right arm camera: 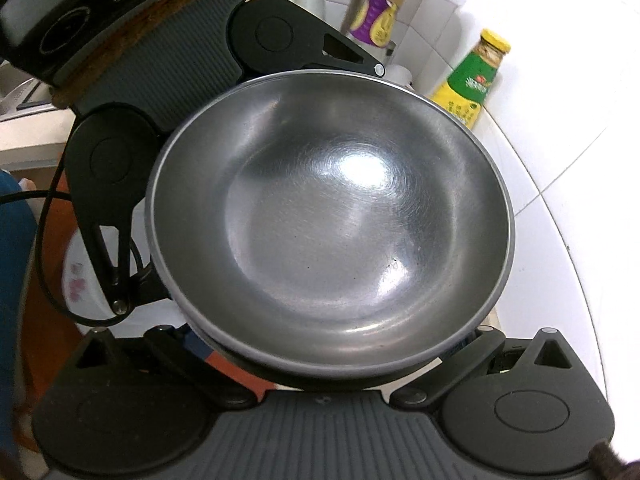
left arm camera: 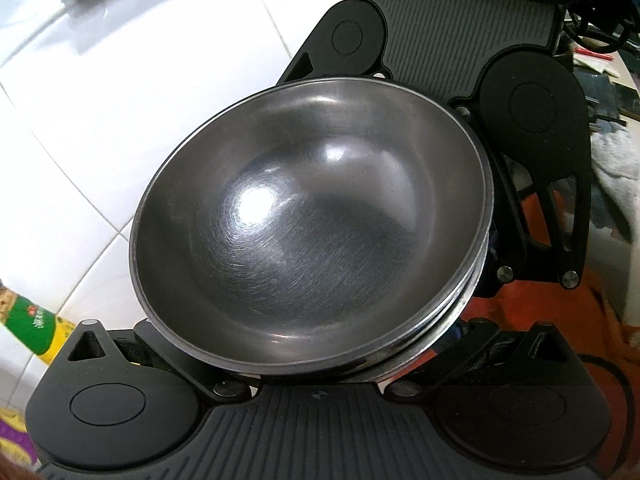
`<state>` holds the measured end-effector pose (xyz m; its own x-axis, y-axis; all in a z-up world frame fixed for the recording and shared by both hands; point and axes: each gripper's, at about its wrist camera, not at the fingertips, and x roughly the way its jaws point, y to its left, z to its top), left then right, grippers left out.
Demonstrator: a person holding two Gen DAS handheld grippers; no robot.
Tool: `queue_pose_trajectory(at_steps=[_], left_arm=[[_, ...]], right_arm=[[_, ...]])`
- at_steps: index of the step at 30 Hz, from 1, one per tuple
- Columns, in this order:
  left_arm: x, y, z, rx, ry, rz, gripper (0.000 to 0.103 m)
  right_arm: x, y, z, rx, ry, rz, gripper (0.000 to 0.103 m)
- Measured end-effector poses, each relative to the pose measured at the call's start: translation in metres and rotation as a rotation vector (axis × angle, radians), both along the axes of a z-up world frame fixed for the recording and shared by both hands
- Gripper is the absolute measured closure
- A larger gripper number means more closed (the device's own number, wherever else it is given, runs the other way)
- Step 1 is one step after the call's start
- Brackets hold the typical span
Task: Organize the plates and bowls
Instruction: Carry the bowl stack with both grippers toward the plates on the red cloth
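Observation:
A stack of steel bowls (left arm camera: 312, 224) fills the left wrist view; a second rim shows beneath the top one at the lower right. The same stack (right arm camera: 332, 224) fills the right wrist view. My left gripper (left arm camera: 316, 364) reaches under the stack's near edge, its fingertips hidden by the bowls. My right gripper (right arm camera: 328, 376) does the same from the opposite side. Each gripper shows across the stack in the other's view: the right one (left arm camera: 460, 92) and the left one (right arm camera: 160, 120). The stack appears held between both grippers above the white tiled counter (left arm camera: 100, 120).
Sauce bottles (right arm camera: 472, 80) stand on the white tiled counter (right arm camera: 560, 200) at the back right. A green and yellow bottle (left arm camera: 32, 328) lies left in the left wrist view. A black appliance with dials (right arm camera: 80, 20) sits at the upper left. Orange floor (left arm camera: 560, 340) shows right.

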<state>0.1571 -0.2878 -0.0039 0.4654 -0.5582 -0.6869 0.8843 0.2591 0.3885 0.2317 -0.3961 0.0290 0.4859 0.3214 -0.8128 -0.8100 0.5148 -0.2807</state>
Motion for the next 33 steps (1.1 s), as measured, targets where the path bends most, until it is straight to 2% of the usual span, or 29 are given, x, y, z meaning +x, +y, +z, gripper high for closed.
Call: queue_pose_trajectory(at_steps=[7, 19, 21, 33], left_arm=[[-0.014, 0.018, -0.004, 0.014, -0.008, 0.009, 0.0], [-0.033, 0.031, -0.008, 0.04, 0.023, 0.053, 0.0], [-0.045, 0.028, 0.003, 0.039, 0.028, 0.056, 0.0], [-0.026, 0.025, -0.012, 0.041, 0.058, 0.079, 0.0]], right_arm=[[-0.023, 0.026, 0.01, 0.001, 0.004, 0.003, 0.004], [-0.047, 0.07, -0.007, 0.012, 0.045, 0.039, 0.004], [-0.047, 0.076, -0.01, 0.011, 0.051, 0.044, 0.004], [-0.049, 0.107, -0.035, 0.003, 0.079, 0.05, 0.004]])
